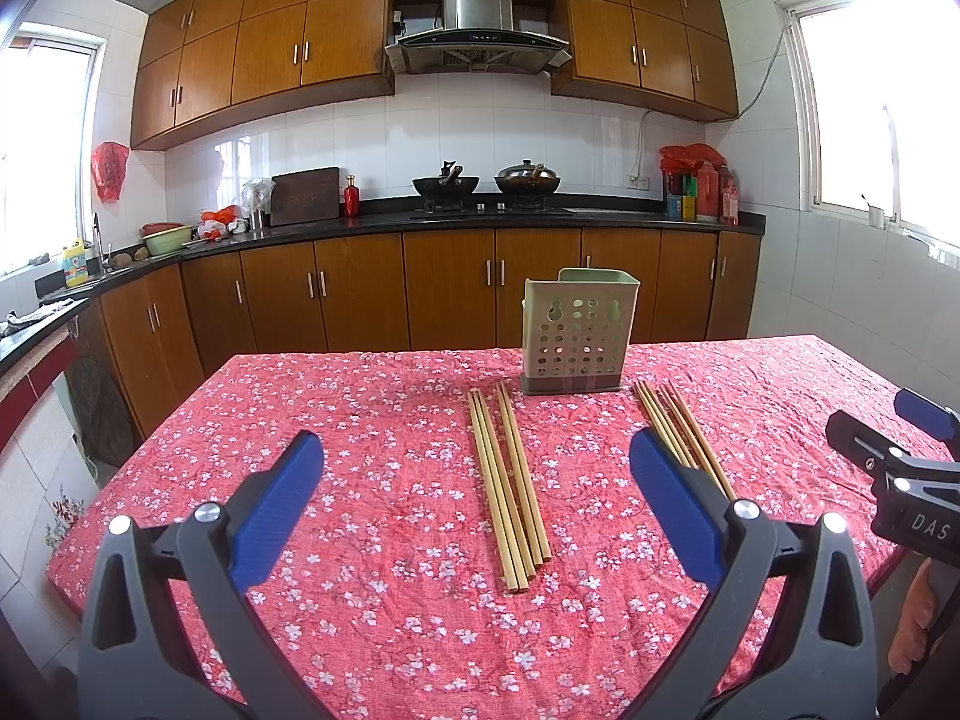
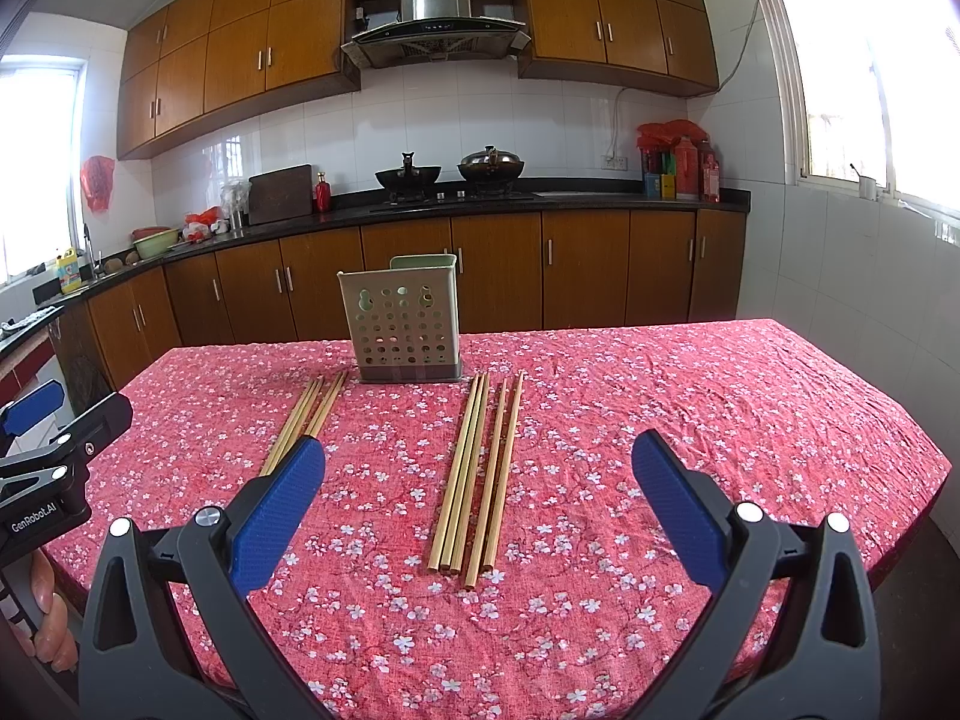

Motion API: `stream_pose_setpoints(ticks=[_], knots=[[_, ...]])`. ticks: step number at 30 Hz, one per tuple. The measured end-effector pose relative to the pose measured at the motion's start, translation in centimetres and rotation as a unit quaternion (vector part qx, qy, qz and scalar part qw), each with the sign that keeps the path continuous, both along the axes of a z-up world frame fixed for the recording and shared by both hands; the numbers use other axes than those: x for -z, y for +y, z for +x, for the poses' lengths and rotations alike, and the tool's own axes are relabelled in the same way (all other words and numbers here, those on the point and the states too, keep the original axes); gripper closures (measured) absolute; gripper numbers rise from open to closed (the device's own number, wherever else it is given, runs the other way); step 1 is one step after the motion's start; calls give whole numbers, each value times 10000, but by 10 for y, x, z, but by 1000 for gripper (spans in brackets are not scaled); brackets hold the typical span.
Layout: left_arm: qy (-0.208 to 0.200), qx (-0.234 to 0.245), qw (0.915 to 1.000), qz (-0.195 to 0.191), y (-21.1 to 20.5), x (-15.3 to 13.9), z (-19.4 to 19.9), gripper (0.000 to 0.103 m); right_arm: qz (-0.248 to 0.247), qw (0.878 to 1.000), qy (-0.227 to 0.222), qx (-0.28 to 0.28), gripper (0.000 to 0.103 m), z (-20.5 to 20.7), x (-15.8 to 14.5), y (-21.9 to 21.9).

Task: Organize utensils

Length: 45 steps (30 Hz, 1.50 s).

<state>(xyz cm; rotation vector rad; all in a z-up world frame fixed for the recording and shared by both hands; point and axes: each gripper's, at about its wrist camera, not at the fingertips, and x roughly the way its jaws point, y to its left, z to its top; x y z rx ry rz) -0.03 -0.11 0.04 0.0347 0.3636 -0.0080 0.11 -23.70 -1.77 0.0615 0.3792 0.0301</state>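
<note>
Left tongs [image 1: 477,483] and right tongs [image 2: 478,480], both wide, empty. Straight ahead of each, near-to-far: one bundle of chopsticks [image 1: 509,489], [image 2: 474,477]. Caddy [image 1: 574,331] beyond.

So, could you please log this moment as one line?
left tool: open | right tool: open | chopsticks: two groups on table | holder: upright

A red floral tablecloth [image 1: 372,480] is spread over the table. Brown wooden cabinets [image 1: 360,294] are fitted beneath a black countertop [image 1: 600,219]. Two dark woks [image 1: 445,185] are set on the hob under a steel extractor hood [image 1: 477,30]. A dark wooden chopping board [image 1: 305,195] is leant against the white tiled wall, beside a red bottle [image 1: 351,197].
</note>
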Motion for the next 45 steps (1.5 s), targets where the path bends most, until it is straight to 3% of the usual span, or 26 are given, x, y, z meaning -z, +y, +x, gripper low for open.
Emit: stream_pose_setpoints(ticks=[37, 42, 45], knots=[[20, 6, 10000, -1, -4, -1, 0, 4, 11, 10000, 11, -2, 2, -1, -1, -1], [151, -34, 9998, -89, -3, -1, 9, 4, 46, 9999, 95, -10, 2, 2, 2, -2], [391, -93, 9991, -151, -1, 15, 25, 4, 80, 9996, 271, 42, 2, 12, 6, -7]])
